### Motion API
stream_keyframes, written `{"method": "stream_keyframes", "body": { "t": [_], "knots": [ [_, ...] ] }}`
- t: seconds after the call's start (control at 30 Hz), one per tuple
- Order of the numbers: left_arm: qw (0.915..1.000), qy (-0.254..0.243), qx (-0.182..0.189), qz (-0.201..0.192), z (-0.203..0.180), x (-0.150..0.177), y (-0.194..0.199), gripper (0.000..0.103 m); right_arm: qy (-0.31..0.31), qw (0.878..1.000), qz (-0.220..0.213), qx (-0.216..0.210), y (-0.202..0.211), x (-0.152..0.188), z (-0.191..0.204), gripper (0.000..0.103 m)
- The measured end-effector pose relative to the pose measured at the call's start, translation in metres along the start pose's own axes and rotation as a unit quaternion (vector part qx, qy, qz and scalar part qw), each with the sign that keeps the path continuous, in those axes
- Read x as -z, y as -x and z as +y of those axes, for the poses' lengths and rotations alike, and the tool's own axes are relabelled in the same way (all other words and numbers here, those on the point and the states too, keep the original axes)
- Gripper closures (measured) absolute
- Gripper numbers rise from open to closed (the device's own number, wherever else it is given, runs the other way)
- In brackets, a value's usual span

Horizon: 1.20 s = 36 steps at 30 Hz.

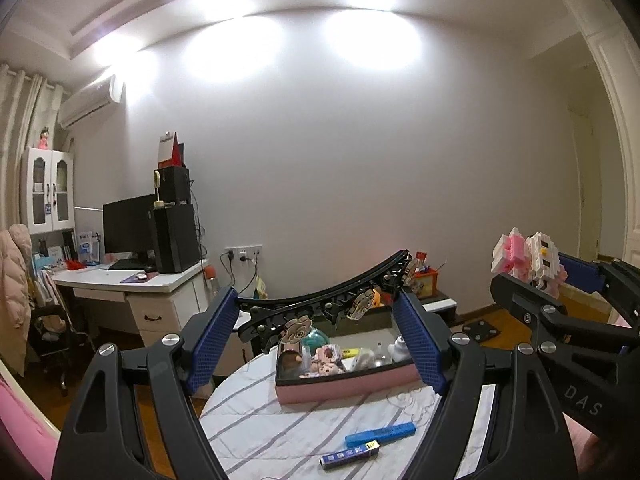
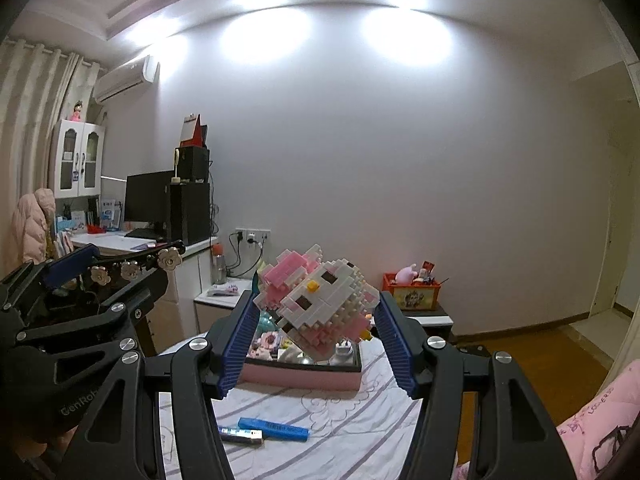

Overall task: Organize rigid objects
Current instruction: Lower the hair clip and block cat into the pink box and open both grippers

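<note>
Fingers of the left gripper (image 1: 320,316) are spread wide yet grasping a black hair clip (image 1: 326,292) by its two ends; the clip's long axis runs across the frame from lower left to upper right, bowed upward, with flower charms hanging beneath. Fingers of the right gripper (image 2: 316,320) are clamped on a pink-and-white block figure (image 2: 320,304), which sits tilted between the blue pads, face toward the camera, at the centre of the right wrist view. Both items are held in the air above a pink tray (image 1: 348,386) of small toys on the striped surface (image 1: 280,432). Lower in the frame, near the camera, a blue case (image 1: 380,433) and a small blue-and-white box (image 1: 349,453) lie just beside each other.
</note>
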<state>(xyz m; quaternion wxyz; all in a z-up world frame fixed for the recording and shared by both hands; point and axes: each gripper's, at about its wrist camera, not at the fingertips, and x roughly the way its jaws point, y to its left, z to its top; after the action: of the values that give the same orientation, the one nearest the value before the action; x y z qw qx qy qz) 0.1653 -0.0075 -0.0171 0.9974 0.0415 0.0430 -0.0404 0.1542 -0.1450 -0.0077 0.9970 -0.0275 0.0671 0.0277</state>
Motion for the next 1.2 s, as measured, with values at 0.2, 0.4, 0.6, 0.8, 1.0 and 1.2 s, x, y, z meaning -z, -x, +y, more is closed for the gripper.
{"method": "stream_keyframes", "body": {
  "t": [0.2,0.4,0.6,0.8,1.0,1.2],
  "knots": [
    [0.9999,-0.010,-0.005,-0.011,-0.004,-0.004,-0.003,0.023,0.000,1.000,-0.011,0.001,0.000,-0.005,-0.004,0.042],
    [0.9998,-0.015,-0.013,-0.010,-0.004,-0.004,-0.019,0.023,-0.003,1.000,-0.009,0.000,-0.011,-0.005,-0.006,0.042],
    [0.9996,-0.023,-0.017,-0.004,-0.004,-0.003,-0.042,0.023,-0.003,1.000,-0.003,-0.002,-0.028,0.000,-0.007,0.042],
    [0.9988,-0.039,-0.022,0.019,-0.005,0.005,-0.093,0.023,0.000,1.000,0.018,-0.005,-0.067,0.004,-0.012,0.042],
    [0.9953,-0.039,-0.007,0.089,-0.003,0.031,-0.179,0.023,-0.003,0.998,0.067,-0.012,-0.137,0.021,-0.019,0.042],
    [0.9816,-0.034,0.019,0.187,-0.005,0.078,-0.266,0.023,-0.004,0.990,0.143,-0.014,-0.221,0.059,-0.027,0.042]
  ]
}}
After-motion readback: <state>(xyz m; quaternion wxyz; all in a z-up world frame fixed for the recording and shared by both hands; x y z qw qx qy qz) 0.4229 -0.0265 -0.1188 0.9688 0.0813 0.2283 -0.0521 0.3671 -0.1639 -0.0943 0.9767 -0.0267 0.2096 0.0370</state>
